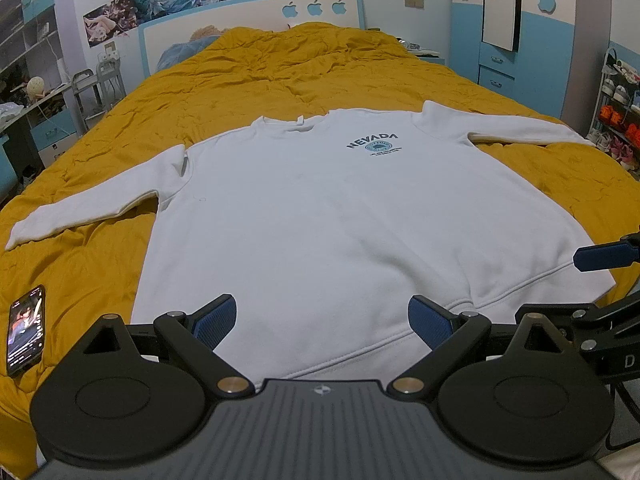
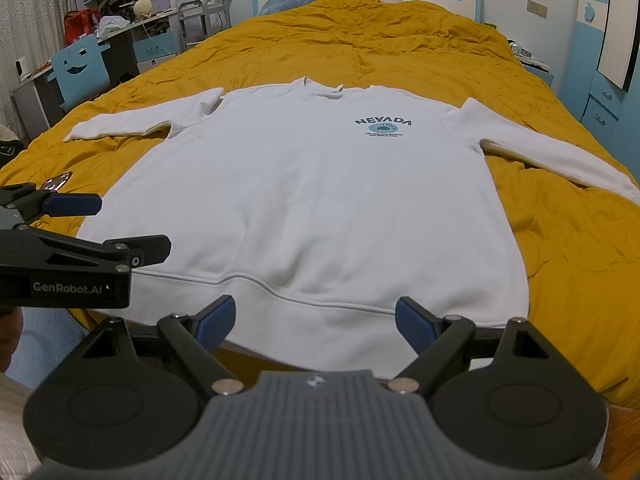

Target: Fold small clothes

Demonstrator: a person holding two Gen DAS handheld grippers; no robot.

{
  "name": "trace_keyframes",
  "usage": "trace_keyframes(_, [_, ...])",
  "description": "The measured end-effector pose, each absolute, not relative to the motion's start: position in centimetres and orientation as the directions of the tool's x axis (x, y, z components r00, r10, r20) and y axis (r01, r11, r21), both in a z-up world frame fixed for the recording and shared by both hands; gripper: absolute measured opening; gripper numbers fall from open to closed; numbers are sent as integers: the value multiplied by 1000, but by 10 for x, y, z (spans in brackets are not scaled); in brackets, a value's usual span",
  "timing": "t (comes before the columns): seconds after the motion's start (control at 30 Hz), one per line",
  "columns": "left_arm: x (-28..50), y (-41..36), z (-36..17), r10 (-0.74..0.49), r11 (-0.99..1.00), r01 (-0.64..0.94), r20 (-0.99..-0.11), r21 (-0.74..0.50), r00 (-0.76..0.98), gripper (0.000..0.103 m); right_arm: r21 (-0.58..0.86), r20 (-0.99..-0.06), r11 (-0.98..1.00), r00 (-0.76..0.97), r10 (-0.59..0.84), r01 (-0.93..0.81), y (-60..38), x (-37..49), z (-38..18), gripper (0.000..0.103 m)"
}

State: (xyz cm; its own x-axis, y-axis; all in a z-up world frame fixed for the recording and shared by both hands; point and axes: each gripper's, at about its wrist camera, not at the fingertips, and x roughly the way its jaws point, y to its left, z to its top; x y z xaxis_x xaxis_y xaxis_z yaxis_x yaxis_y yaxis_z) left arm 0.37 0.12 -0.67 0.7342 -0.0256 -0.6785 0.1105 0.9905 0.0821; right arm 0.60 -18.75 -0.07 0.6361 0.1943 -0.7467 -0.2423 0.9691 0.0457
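**White sweatshirt spread flat, both grippers wide apart at the hem**

Nearest to me, my left gripper (image 1: 322,322) hangs over the near hem with its blue-padded fingers (image 1: 214,320) spread wide, nothing between them. My right gripper (image 2: 316,322) sits the same way, pads splayed, holding nothing, just above the ribbed hem band. The two tools are side by side; in the right wrist view the left one juts in from the left edge, and in the left wrist view a blue finger of the right one pokes in from the right.

On the near left, a phone (image 1: 26,330) lies on the cover with its screen lit, apart from the garment.

Now the sweatshirt (image 1: 320,220): white, long-sleeved, lying front side up on the mustard-yellow bedspread (image 1: 280,68), hem towards me, neckline away. The body is smooth with only soft ripples near the hem, and the near edge reaches the bed's edge. A dark "NEVADA" print (image 2: 383,125) with a round blue emblem sits on the chest, right of centre. Both sleeves run outward, the left one angled down towards the near left, the right one stretched out to the far right.

Farther off, the crumpled bedspread runs up to a white and blue headboard (image 1: 256,20) with apple cut-outs.
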Motion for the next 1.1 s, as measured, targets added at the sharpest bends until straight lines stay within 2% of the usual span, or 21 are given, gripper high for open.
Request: trace_keyframes(1.1, [2, 1, -10, -24, 991, 108, -684, 80, 729, 103, 46, -749, 970, 634, 192, -240, -187, 6, -1, 83])
